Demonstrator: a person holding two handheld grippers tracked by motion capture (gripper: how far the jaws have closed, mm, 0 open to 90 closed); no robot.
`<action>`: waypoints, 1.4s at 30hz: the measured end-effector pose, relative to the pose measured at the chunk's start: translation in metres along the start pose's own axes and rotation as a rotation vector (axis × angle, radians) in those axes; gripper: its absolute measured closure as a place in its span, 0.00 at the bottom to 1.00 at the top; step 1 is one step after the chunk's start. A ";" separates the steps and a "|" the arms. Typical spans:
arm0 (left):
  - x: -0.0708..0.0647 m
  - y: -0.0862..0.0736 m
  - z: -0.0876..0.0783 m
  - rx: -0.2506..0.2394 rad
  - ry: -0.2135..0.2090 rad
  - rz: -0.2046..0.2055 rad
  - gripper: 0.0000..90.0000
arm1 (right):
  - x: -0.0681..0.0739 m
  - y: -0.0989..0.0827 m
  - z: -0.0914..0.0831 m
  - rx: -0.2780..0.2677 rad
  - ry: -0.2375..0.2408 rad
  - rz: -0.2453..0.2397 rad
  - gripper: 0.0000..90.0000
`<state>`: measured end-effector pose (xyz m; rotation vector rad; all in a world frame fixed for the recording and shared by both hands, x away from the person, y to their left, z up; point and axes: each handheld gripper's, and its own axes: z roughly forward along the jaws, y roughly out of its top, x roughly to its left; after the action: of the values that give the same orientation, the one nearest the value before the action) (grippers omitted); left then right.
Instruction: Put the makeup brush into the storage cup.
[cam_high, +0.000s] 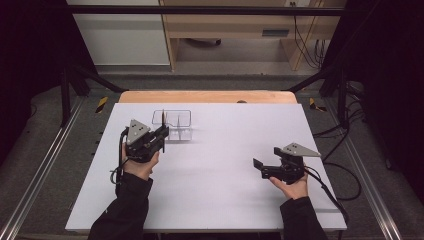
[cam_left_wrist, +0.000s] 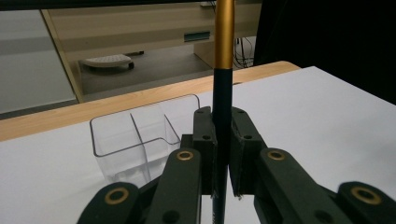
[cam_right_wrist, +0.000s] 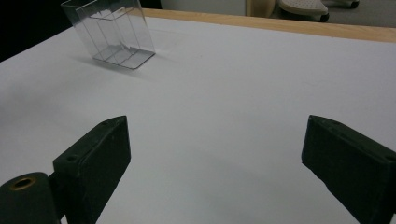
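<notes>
Here: pen (cam_left_wrist: 223, 93), dark barrel w/ gold upper section, stands upright, pinched between the fingers (cam_left_wrist: 204, 135) of the left gripper (cam_left_wrist: 223, 140). Held above the desk (cam_high: 220, 170), just near-left of the clear organizer (cam_high: 176, 125). Organizer = transparent box w/ inner dividers, sits at far-left of desk, in front of the wooden far edge. Right gripper (cam_high: 260, 167) at near-right of desk, well apart from pen & organizer; its fingers (cam_right_wrist: 93, 163) spread wide, nothing between them, bare white surface beneath. Person's dark sleeves enter from near edge.
</notes>
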<state>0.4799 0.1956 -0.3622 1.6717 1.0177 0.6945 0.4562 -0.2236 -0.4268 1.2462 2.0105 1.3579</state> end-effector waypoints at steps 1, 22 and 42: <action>0.002 0.001 0.001 0.001 0.000 -0.002 0.91 | 0.000 0.000 0.000 0.000 -0.001 0.002 0.09; 0.027 0.025 0.016 -0.011 0.004 0.008 0.91 | -0.004 0.000 -0.005 0.004 -0.038 0.001 0.03; 0.041 0.040 0.033 -0.031 0.011 0.019 0.91 | -0.005 0.001 -0.007 0.008 -0.066 -0.002 0.01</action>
<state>0.5387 0.2118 -0.3362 1.6536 0.9953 0.7294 0.4547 -0.2312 -0.4235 1.2758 1.9729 1.2924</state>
